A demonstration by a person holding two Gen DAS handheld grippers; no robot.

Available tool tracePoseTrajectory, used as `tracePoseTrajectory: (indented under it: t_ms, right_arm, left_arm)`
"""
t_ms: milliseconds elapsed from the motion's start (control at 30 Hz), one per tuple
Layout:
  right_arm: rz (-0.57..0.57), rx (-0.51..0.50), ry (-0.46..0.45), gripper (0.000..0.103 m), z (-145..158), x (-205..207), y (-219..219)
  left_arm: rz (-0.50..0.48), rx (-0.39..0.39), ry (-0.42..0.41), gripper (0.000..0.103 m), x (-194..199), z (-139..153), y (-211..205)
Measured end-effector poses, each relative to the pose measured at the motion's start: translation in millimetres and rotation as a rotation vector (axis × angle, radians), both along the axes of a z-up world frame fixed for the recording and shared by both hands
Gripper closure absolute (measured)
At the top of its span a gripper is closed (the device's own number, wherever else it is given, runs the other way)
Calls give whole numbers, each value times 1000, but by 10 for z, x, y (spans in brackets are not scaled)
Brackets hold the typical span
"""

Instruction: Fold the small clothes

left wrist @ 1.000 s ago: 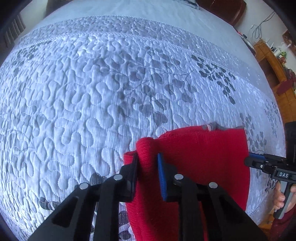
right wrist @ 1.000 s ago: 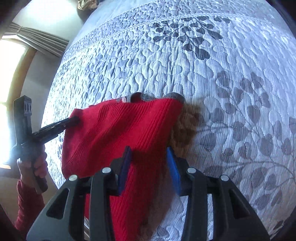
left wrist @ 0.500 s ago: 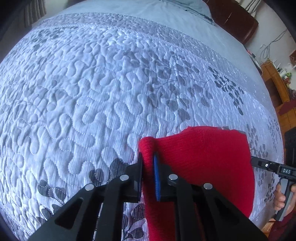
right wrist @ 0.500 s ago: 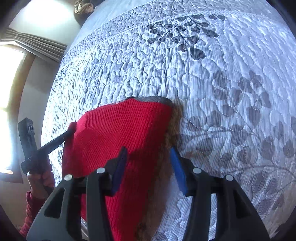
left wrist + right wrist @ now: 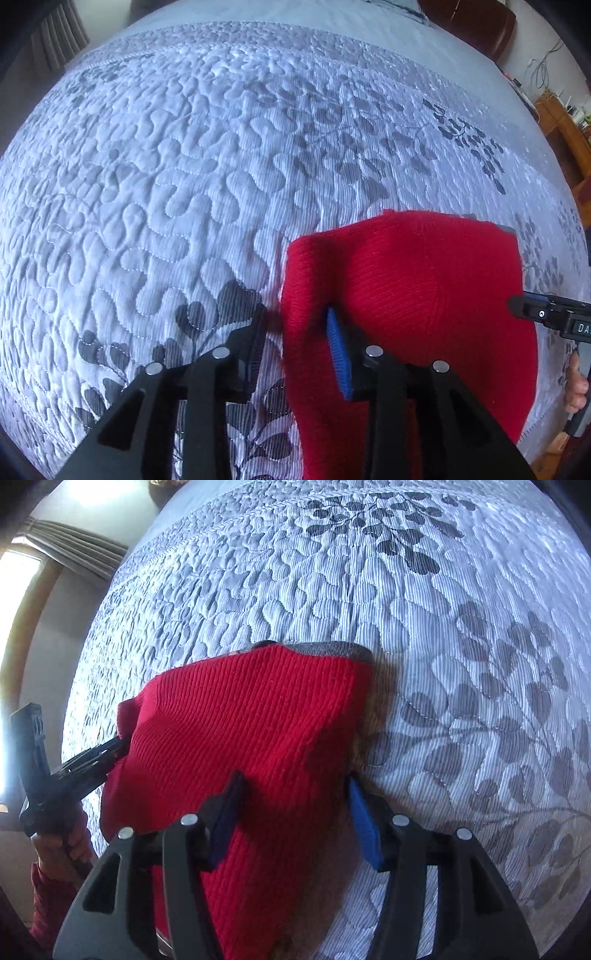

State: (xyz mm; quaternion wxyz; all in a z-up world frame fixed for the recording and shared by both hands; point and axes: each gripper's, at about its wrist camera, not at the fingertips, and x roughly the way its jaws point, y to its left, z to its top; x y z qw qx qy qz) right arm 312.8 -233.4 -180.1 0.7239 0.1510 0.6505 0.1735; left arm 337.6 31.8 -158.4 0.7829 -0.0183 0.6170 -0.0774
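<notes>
A red knitted garment (image 5: 424, 280) lies folded on the quilted bed, a grey hem (image 5: 332, 648) showing at its far edge. My left gripper (image 5: 295, 339) is over the garment's left fold with its jaws opening. The fold stands between the fingers, and the left pad is clear of the cloth. My right gripper (image 5: 295, 812) straddles the garment's right edge (image 5: 280, 738), jaws opening too and not pressing the cloth. Each gripper shows in the other's view: the right gripper (image 5: 546, 314) and the left gripper (image 5: 92, 757) at the cloth's opposite side edges.
The grey-white quilt (image 5: 184, 166) with dark leaf prints spreads far beyond the garment. Wooden furniture (image 5: 565, 129) stands past the bed's right side. A curtain and bright window (image 5: 55, 546) are at the left. A hand in a red sleeve (image 5: 55, 853) holds the left gripper.
The left jaws were shut on the red fold and have now spread, letting it go. The right jaws have widened. The garment has settled flatter on the quilt.
</notes>
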Motion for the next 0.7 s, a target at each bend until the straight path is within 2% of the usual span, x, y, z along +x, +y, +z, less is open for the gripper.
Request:
tracePoseTrajectory:
  t_ms: [67,167,233,367,433,567,700]
  right_arm:
    - [-5,6,-17,47,114,-49,-59]
    - [1,2,-59,40,349,-220,-151]
    - [-4,21,-64,39,446,-365,-195]
    - [-5,96,-39,39,451,-654,-207]
    - [-7,118,-25,37,405,-726,-185]
    - [-9,136,11,36,267,-752,-113]
    - [-6,151,22,36,169,-679,-72]
  left_arm:
    - [15,-60,18,68,-44,108,91]
    - [6,-171,53,47,-179,268,199]
    - [-2,-199,54,40,-292,327,227]
    - [-28,-247,89,39,-454,264,203]
    - [-35,-238,102,39,-479,174,163]
    - [-9,-272,129,34,-408,40,161]
    - [9,-352,178,32,-305,-55,149]
